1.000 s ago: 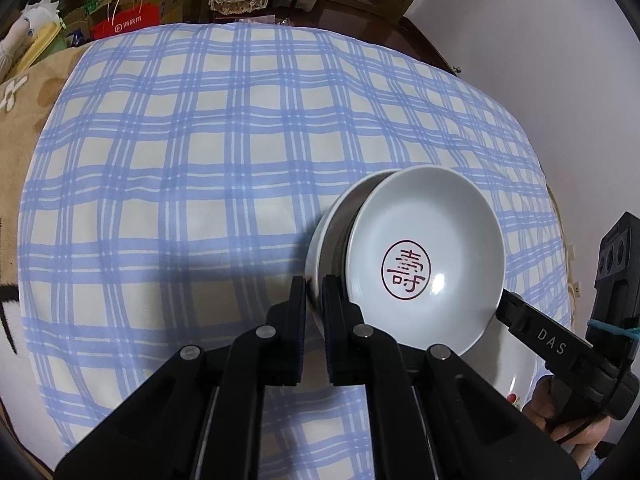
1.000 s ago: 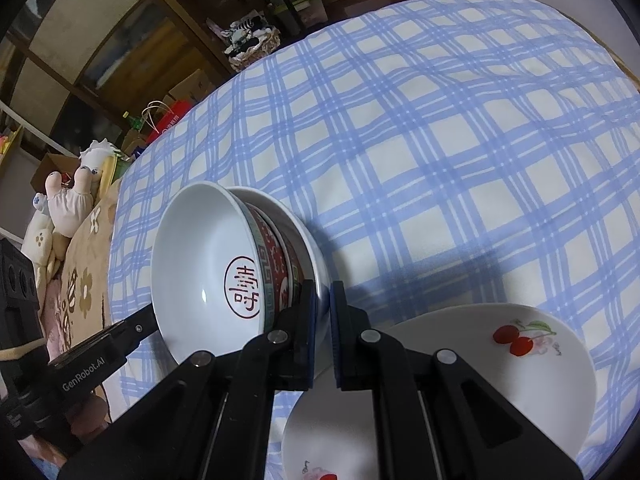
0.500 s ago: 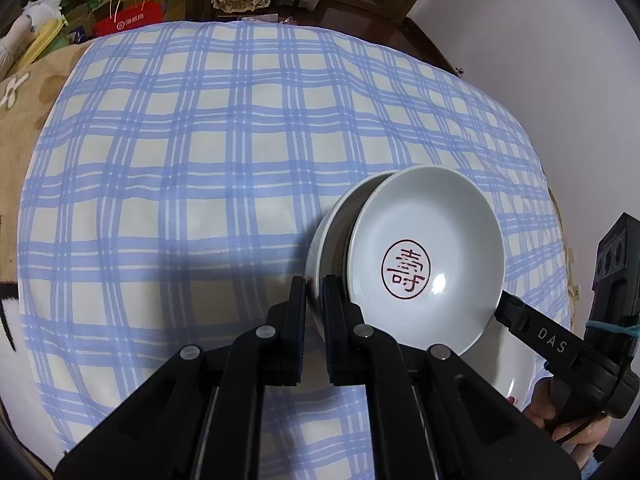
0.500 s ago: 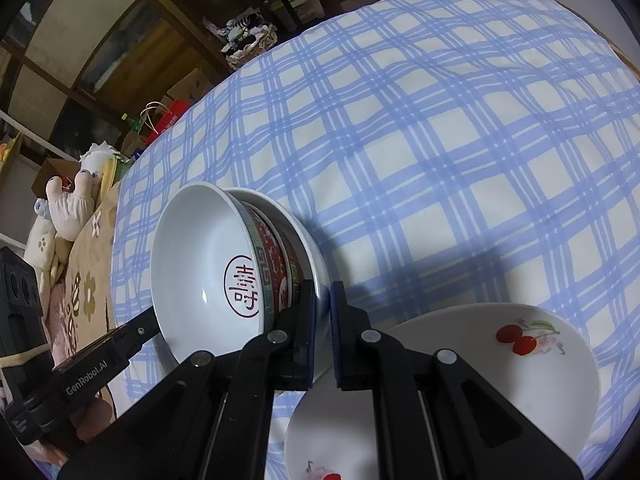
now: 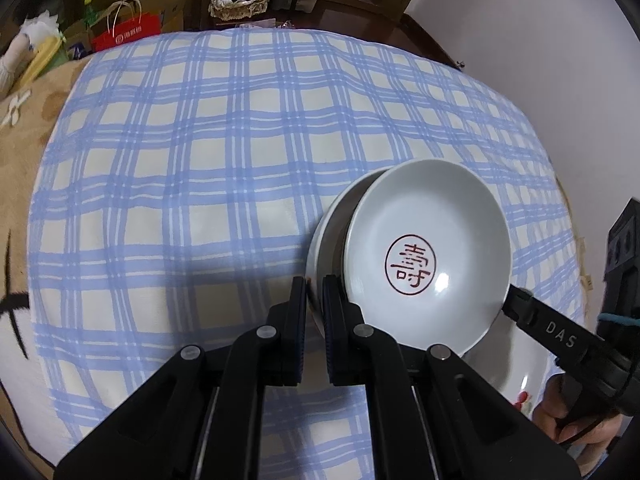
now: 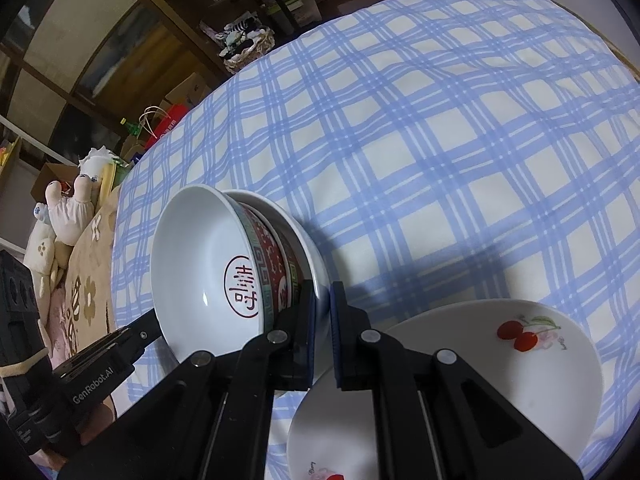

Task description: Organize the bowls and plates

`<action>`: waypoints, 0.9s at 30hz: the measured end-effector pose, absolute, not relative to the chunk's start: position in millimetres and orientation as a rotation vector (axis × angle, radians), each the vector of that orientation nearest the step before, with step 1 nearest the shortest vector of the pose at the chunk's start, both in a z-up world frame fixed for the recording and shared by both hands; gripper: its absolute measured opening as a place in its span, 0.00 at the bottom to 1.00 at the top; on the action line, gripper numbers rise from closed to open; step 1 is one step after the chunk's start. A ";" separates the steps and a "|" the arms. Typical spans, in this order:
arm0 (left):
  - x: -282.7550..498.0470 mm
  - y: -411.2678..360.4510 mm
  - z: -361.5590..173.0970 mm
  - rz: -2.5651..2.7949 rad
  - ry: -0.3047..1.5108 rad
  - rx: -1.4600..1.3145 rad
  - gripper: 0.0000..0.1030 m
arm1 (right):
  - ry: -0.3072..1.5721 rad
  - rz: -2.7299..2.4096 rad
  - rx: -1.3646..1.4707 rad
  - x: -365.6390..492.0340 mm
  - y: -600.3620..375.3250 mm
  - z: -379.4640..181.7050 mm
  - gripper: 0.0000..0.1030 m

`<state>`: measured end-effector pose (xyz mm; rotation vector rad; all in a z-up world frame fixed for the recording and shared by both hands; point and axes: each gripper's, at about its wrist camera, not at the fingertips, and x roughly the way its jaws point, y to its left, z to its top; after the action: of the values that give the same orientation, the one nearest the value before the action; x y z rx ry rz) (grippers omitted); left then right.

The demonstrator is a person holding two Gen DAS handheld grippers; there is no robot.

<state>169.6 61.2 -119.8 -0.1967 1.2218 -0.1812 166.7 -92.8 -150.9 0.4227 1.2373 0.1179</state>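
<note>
So both grippers are pinching the same stack from opposite sides. The left gripper has its fingers clamped on the near rim of the plain white outer bowl, and the right gripper is squeezed onto that same white rim from the other side. Nested inside sits the white ceramic bowl with the red circular character stamp; from the right wrist view you can see its red and green patterned outside band.

My guess for the two-sided grip: a nested pair is heavy and slippery, and one thin rim pinch would let it swing. With a hold on each side the stack stays put, tipped with the openings facing the left camera rather than lying flat.

The stack looks lifted off the blue and white checked cloth covering the surface, with a shadow below it, though I can't tell for sure whether the lowest edge still touches. Just beside it, low in the right view, lies the white plate with red cherries, flat on the cloth. Probably that's where the bowls end up, or it goes under them.
</note>
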 end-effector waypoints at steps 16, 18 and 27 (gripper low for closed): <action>180.9 42.3 -122.2 -0.162 1.265 -0.054 0.07 | 1.228 0.102 0.338 166.9 -84.5 -147.0 0.10; 180.7 42.9 -123.3 -0.162 1.266 -0.070 0.07 | 1.231 0.101 0.328 166.9 -84.0 -147.2 0.10; 181.7 59.7 -125.7 -0.184 1.266 -0.209 0.07 | 1.276 0.105 0.313 171.4 -81.5 -148.7 0.10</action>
<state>181.7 59.7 -125.7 -0.2089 1.2658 -0.1835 171.4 -81.5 -148.7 0.3127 1.2761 0.1051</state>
